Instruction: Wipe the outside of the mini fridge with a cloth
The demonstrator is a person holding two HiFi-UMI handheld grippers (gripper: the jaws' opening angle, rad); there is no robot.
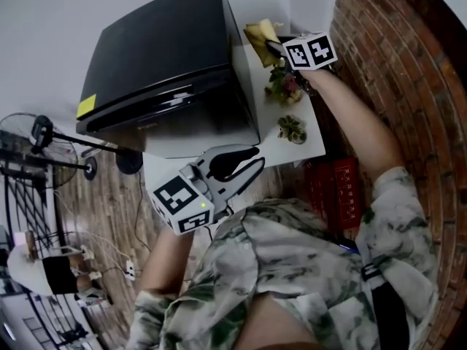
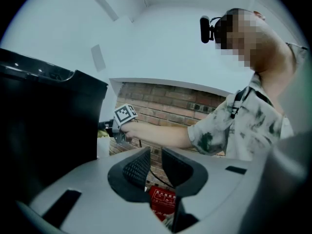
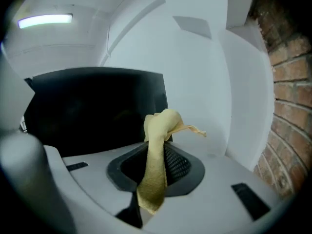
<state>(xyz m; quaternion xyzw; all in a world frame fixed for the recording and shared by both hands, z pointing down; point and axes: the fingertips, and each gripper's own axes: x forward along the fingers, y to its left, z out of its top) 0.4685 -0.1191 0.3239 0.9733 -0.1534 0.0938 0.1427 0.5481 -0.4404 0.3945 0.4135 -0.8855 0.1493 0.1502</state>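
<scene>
Right hand-held gripper [image 3: 157, 165]: jaws pinched on the yellow cloth [image 3: 157, 145], which bunches above them, near the right side of the black mini fridge [image 1: 164, 64]; contact cannot be told.
Left hand-held gripper [image 2: 155, 165]: jaws slightly apart, nothing between them, held in front of the fridge.
Mini fridge: standing on the white worktop [image 1: 310, 148].
Two small pots [image 1: 284, 86] [image 1: 292, 130], each holding a plant, stand on the worktop right of the fridge.

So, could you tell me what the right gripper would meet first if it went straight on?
Most likely the mini fridge, near its edge, touched first by the cloth clamped in the right gripper; depth is unclear.
</scene>
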